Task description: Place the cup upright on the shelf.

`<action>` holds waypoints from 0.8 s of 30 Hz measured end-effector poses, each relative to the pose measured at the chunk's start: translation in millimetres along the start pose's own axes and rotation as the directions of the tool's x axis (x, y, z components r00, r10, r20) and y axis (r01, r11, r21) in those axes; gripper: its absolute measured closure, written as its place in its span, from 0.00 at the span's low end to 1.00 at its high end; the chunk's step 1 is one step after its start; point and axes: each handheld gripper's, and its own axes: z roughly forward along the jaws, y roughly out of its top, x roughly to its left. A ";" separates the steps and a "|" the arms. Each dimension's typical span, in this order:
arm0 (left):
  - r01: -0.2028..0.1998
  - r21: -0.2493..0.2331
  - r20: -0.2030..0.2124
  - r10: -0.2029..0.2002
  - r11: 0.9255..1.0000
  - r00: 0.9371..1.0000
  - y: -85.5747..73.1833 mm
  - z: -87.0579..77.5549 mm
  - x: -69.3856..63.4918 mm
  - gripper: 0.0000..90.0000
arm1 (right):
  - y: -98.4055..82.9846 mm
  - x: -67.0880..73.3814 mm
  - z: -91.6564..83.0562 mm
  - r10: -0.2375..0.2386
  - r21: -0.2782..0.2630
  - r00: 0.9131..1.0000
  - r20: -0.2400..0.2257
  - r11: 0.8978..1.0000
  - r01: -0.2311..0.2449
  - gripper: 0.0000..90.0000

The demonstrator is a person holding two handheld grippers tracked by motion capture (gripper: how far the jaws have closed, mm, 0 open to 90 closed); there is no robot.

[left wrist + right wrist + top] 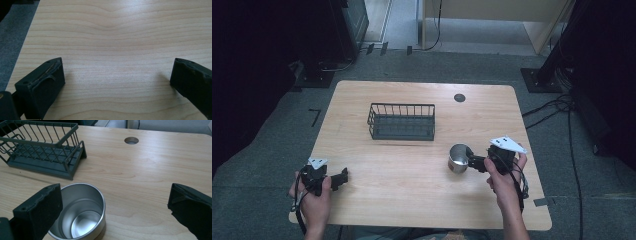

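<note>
Pale wood table (412,165), shiny empty steel cup (81,212) upright beside right gripper's (115,205) spread jaws.

basket (402,121): on the table (412,195), toward the far side, centre
cup (459,158): upright, nearer and right of the basket
hole (459,97): far edge, behind the cup

High view: table (412,175) evenly lit from above, surroundings fall to near black at left and right edges, image soft and low-res. Gripper views brighter, wood grain fairly sharp, near jaws slightly soft with faint shadows beside them. Cup (82,215) shows mild glare inside, dark shadow at its base
</note>
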 end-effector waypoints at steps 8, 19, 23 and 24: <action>0.000 0.000 0.000 0.000 1.000 1.000 0.0 0.0 0.0 0.00 | 0.4 12.5 7.4 -0.006 0.006 1.000 -0.008 1.000 0.006 0.00; 0.000 0.000 0.000 0.000 1.000 1.000 0.0 0.0 0.0 0.00 | -3.5 29.1 20.8 -0.003 0.033 0.998 -0.055 0.999 0.004 0.00; 0.000 0.000 0.000 0.000 1.000 1.000 0.0 0.0 0.0 0.00 | -6.5 33.3 25.3 0.017 0.046 0.997 -0.077 0.999 -0.013 0.00; 0.000 0.000 0.000 0.000 1.000 1.000 0.0 0.0 0.0 0.00 | -7.7 34.2 27.0 0.019 0.050 0.997 -0.079 0.999 -0.015 0.00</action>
